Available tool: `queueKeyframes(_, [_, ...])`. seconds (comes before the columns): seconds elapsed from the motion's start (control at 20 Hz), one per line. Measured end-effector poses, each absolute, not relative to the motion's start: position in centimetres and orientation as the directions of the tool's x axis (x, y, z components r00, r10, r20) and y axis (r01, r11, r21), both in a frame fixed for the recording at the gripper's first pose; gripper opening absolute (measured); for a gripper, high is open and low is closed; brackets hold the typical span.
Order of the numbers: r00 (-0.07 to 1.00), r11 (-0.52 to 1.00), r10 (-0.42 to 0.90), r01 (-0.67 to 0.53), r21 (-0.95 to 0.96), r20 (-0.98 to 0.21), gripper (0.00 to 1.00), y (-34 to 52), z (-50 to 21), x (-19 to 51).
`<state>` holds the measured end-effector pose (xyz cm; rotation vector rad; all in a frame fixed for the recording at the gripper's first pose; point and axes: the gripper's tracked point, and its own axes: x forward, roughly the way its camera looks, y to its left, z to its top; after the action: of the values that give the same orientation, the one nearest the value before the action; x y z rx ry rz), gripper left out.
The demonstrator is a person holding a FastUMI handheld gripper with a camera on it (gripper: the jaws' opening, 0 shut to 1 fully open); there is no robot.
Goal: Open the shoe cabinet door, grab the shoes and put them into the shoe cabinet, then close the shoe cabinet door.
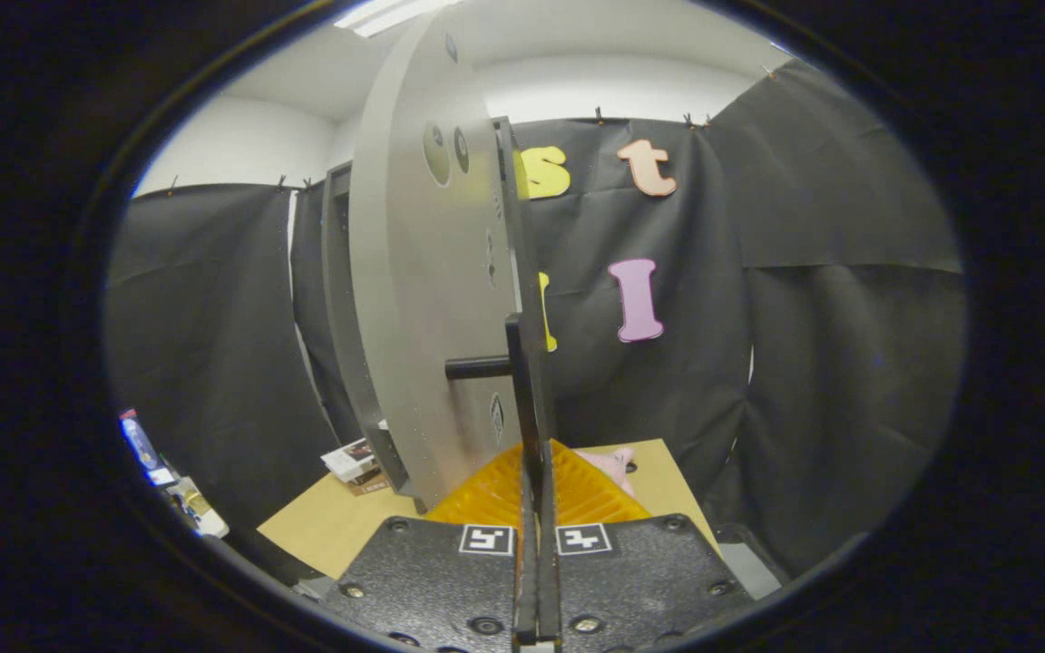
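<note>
The grey shoe cabinet door (423, 299) stands right ahead, swung out so I see it almost edge-on. Its dark cabinet frame (337, 299) sits behind it to the left. A black bar handle (527, 381) runs down the door's edge, joined to the panel by a short black post (477, 367). My gripper (537, 458) is shut on this handle, with the thin bar pinched between both fingers. Beyond the fingers, a pink shoe (615, 464) lies on the wooden table (332, 521), partly hidden by them.
A small printed box (355, 461) lies on the table at the foot of the cabinet. Bottles and packets (169, 481) sit low at the far left. Black cloth walls close in behind and to the right.
</note>
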<state>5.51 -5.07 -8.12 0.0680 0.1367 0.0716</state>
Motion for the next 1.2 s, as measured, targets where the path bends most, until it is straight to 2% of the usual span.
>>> queueKeyframes(0.3, [0.989, 0.997, 0.022, -0.012, 0.073, -0.143, 0.04, -5.5, -8.8, 4.1])
queueKeyframes(0.5, [0.985, 0.994, -0.092, 0.099, 0.049, -0.143, 0.04, -6.8, -8.9, 1.9])
queueKeyframes(0.65, [0.983, 0.992, -0.122, 0.125, 0.016, -0.135, 0.04, -6.4, -9.1, 0.4])
queueKeyframes(0.75, [0.984, 0.993, -0.12, 0.12, -0.006, -0.129, 0.2, -5.6, -9.4, 0.0])
queueKeyframes(0.95, [0.985, 0.994, -0.102, 0.097, -0.041, -0.14, 0.76, -3.5, -10.7, -0.8])
queueKeyframes(1.0, [0.985, 0.996, -0.085, 0.08, -0.036, -0.149, 0.85, -2.7, -11.3, -0.9])
queueKeyframes(1.15, [0.981, 1.0, -0.031, 0.029, -0.012, -0.193, 0.92, 0.1, -13.7, -0.3])
queueKeyframes(1.2, [0.977, 1.0, -0.012, 0.014, 0.006, -0.211, 0.98, 1.1, -14.7, 0.0])
